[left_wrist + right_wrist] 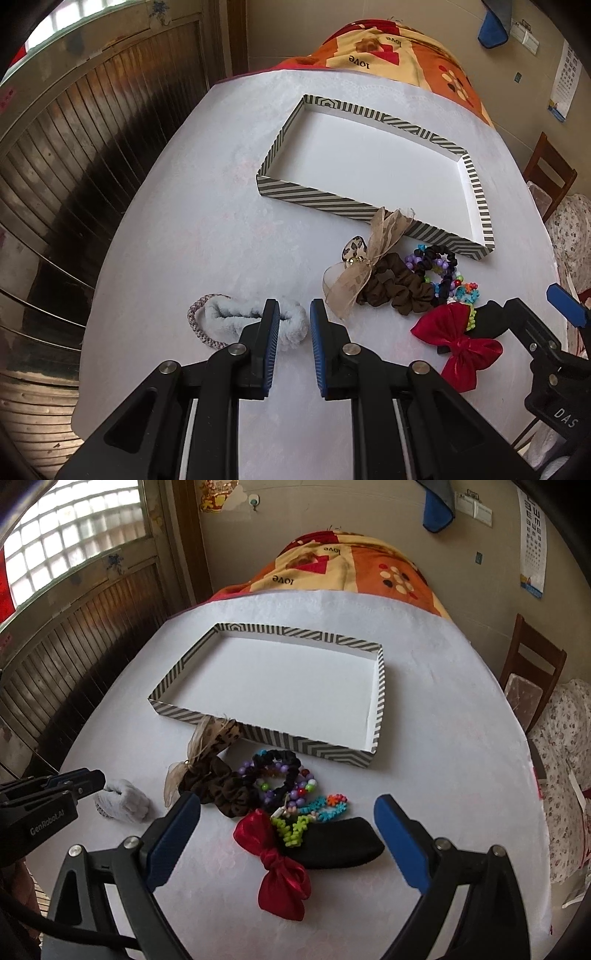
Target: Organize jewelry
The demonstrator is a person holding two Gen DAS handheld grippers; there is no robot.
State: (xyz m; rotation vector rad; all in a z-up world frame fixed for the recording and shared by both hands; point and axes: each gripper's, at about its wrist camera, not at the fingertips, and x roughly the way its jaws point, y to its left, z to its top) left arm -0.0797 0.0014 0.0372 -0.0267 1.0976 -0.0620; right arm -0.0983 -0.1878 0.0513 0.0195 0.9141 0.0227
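Evidently the white-covered surface is carrying the striped tray, sitting empty as the likely destination. Just before its near wall, scrunchies, beaded bands and a red bow are lying heaped. Right hand-held gripper is hovering released over the bow; left hand-held gripper is hanging narrowly parted, grasping nothing, beside a grey fuzzy scrunchie.
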